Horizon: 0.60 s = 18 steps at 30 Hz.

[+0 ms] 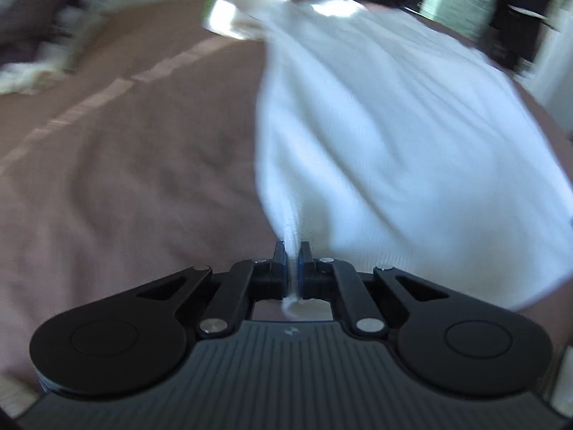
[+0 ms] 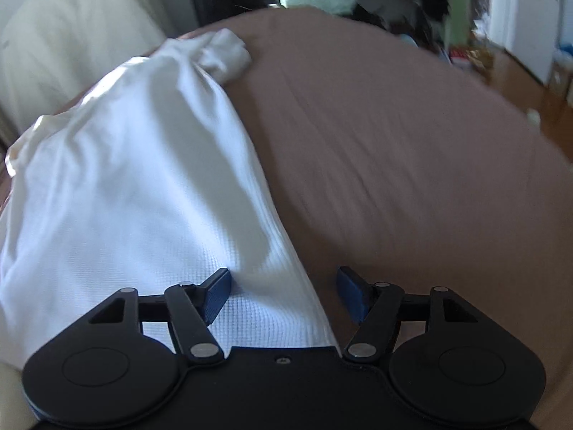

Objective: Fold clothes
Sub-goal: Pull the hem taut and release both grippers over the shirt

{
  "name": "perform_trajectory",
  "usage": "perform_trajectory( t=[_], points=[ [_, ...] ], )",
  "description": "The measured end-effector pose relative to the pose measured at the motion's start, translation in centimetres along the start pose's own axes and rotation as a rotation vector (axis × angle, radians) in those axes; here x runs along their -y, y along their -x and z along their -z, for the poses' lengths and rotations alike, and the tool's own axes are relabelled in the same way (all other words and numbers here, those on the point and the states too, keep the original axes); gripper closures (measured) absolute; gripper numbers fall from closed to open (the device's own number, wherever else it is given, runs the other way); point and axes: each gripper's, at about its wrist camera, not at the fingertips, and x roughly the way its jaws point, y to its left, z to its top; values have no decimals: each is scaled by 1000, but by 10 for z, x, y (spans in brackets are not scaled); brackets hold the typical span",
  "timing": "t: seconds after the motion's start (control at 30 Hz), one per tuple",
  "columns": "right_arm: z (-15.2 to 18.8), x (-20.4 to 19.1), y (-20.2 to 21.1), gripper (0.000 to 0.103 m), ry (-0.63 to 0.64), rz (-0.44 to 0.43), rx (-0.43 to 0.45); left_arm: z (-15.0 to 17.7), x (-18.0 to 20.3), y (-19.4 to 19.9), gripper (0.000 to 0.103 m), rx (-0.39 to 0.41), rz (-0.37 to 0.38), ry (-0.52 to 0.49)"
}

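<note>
On the brown bed [image 2: 412,150] lies a white garment [image 2: 143,165], its long axis running away from both cameras, the bunched far end [image 2: 224,55] pointing toward the bed's far edge. Left gripper [image 1: 293,251] is pressed together, pinching the garment's near edge. Right gripper [image 2: 284,286] is spread, its left pad over the cloth. Dark clothes [image 1: 39,18] lie far left, well apart.

No legible text, label, brand, number or sign in either wrist view. Both views are motion-blurred; the clutter at the far edge of the room is too small and smeared to read.
</note>
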Motion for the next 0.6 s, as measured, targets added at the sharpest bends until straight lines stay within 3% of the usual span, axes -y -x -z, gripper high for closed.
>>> perform_trajectory(
  t=[0.03,0.07,0.17,0.27,0.43,0.5,0.53,0.6],
  points=[
    [1,-5,0,74,26,18,3,0,-6,4,98,7,1,27],
    [1,-13,3,99,71,32,4,0,-12,6,98,1,24,61],
    [-1,-35,22,99,178,83,55,2,-15,4,98,-20,14,64],
    [-3,-37,46,100,187,135,136,3,-9,3,98,-30,-18,26],
    [19,-31,26,101,255,266,68,3,-15,3,99,-23,-154,36],
    [25,-33,19,100,258,320,64,2,-24,6,99,-20,-113,87],
    [26,-35,16,97,260,351,64,2,-27,7,99,-15,-95,102],
    [24,-39,14,66,261,421,75,2,-28,11,97,2,-68,109]
  ],
)
